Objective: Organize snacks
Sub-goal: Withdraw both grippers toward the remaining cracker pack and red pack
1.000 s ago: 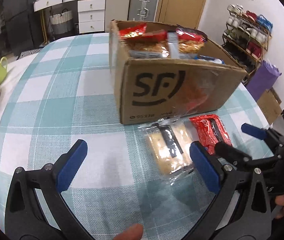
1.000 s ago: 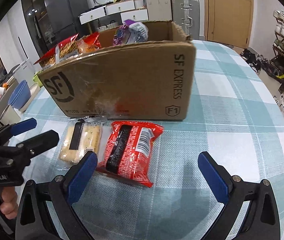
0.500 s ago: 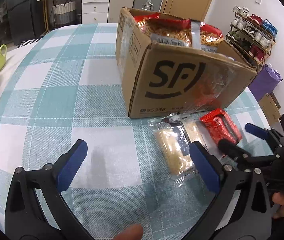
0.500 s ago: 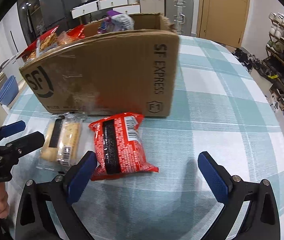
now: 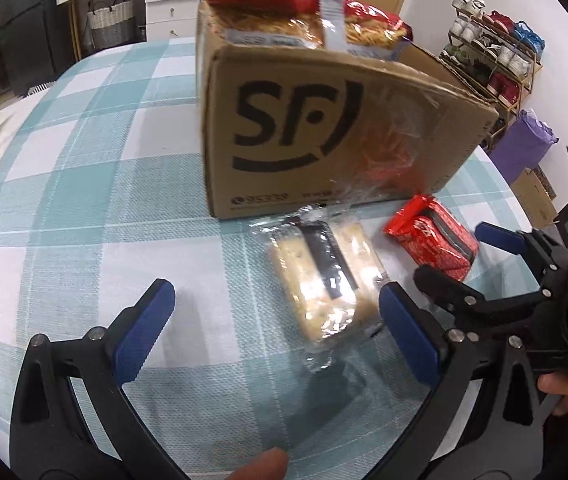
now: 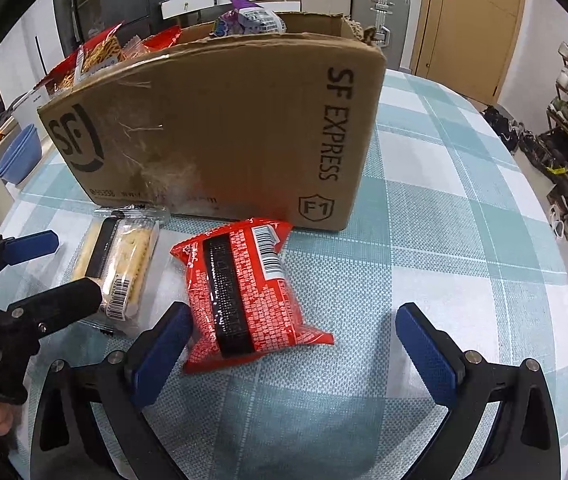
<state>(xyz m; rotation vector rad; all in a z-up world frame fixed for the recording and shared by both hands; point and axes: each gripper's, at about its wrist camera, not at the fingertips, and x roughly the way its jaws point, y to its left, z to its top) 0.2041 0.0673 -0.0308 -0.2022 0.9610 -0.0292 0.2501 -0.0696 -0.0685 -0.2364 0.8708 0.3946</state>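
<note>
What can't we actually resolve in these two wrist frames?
- Contents low in the cardboard box: its walls hide them in both views.
- Small print on the red snack pack: too small, right view.
- Red pack's near end, left view: behind the right claw.
- Cracker pack label: washed out by glare, left view.

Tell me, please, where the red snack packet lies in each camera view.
Left wrist: red snack packet at right of centre, beside the right gripper.
Right wrist: red snack packet in the centre, by the blue left fingertip.
Shared landmark: cardboard box just behind it.
</note>
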